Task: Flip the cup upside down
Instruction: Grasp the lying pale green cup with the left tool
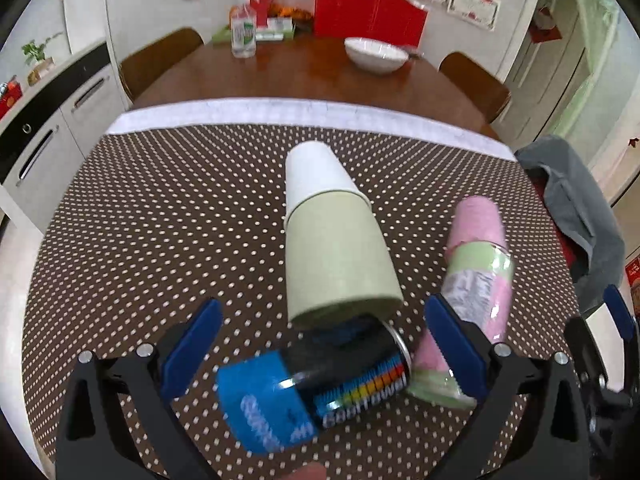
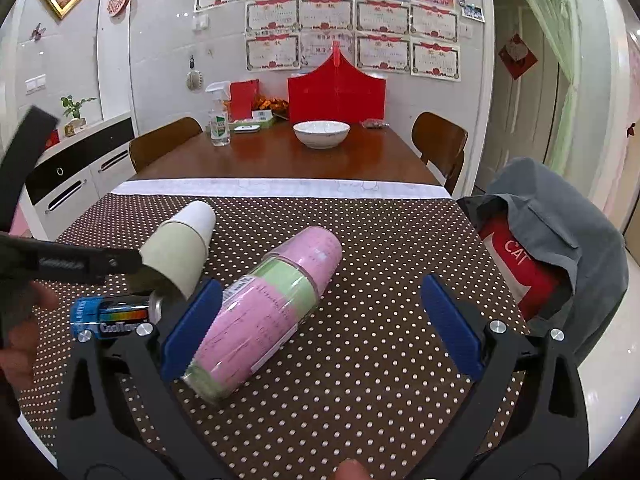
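We keep both grippers, left (image 1: 322,342) and right (image 2: 320,328), spread wide, holding nothing; the paper cup (image 1: 332,236) lies beside the can (image 1: 320,380), ready for grabbing.

Even, bright indoor light; soft shadows. Strong fisheye curvature, black vignette at corners. Left wrist view motion-blurred, worst on the spray can (image 1: 316,384); right wrist view sharper, glare on the wooden table (image 2: 280,156).

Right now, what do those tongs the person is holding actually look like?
The left tongs and right tongs look alike: two black angular plastic arms joined with silver screws, each ending in a flat blue pad. No cables or lettering show. A bare fingertip peeks in at the bottom edge; no sleeve is visible.
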`<state>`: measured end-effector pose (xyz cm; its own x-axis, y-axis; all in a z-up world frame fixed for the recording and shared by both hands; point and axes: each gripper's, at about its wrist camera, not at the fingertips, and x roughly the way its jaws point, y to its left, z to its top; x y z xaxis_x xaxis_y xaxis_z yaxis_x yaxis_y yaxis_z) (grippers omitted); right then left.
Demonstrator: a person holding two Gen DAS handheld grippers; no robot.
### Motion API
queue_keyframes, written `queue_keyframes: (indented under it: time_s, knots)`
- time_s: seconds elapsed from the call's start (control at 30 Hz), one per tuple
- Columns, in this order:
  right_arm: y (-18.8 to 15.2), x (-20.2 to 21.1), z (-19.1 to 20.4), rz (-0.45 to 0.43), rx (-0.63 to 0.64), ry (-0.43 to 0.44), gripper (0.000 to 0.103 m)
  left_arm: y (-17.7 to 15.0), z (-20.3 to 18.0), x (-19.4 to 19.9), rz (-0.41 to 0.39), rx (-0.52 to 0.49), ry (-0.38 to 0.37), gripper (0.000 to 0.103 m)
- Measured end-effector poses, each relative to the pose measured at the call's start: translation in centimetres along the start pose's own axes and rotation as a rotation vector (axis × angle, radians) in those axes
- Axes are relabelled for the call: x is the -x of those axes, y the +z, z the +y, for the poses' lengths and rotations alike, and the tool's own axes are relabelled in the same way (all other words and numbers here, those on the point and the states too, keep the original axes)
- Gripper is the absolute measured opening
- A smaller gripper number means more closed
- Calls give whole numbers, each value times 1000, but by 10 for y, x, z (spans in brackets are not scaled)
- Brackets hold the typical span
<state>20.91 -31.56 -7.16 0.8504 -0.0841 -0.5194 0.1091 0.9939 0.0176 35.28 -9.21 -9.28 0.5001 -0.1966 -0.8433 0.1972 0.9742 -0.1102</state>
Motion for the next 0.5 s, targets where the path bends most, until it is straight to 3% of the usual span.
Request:
queue_keyframes:
  time_s: [0.37,0.47,0.5]
  knots:
    - [3,-31,2,49,-8,13,97,29,-1,-59,127,-9,-24,99]
    - [3,-35,2,57,-10,11,97,31,0,-70,172,-19,-85,88]
    - [3,-35,3,59,-11,10,97,31,-1,-74,192,-19,-113,80]
